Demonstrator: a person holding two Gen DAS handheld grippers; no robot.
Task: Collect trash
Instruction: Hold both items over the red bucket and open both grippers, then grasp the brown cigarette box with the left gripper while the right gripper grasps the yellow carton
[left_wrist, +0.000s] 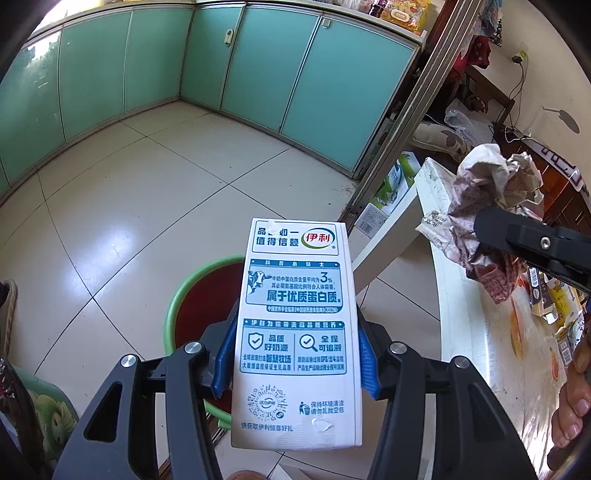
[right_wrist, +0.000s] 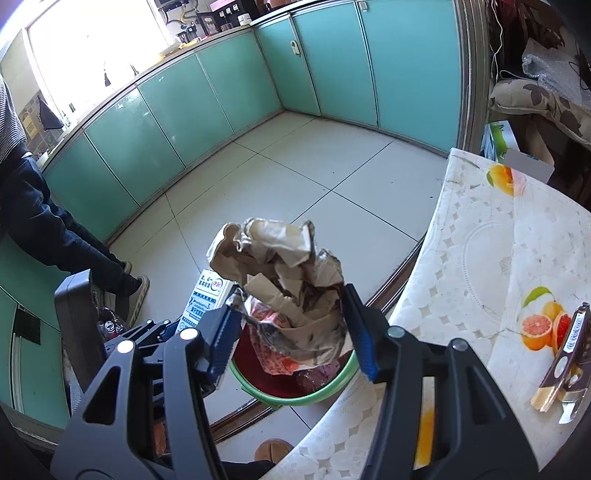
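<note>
While left gripper (left_wrist: 297, 354) clamps milk carton (left_wrist: 295, 332) and right gripper (right_wrist: 291, 332) clamps crumpled paper (right_wrist: 280, 280), centre each over bin (right_wrist: 314, 395) below (green rim) before release.

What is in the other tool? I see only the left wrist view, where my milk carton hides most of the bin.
Observer: The right tool is shut on a crumpled paper wrapper.
Operator: Is it over the bin?
Observer: Yes, the wrapper hangs above the green bin, beside the table edge.
Operator: Is the bin empty?
Observer: No, some reddish trash lies inside.
Operator: More trash on the table?
Observer: One torn brown packet lies near the printed grapefruit.
</note>
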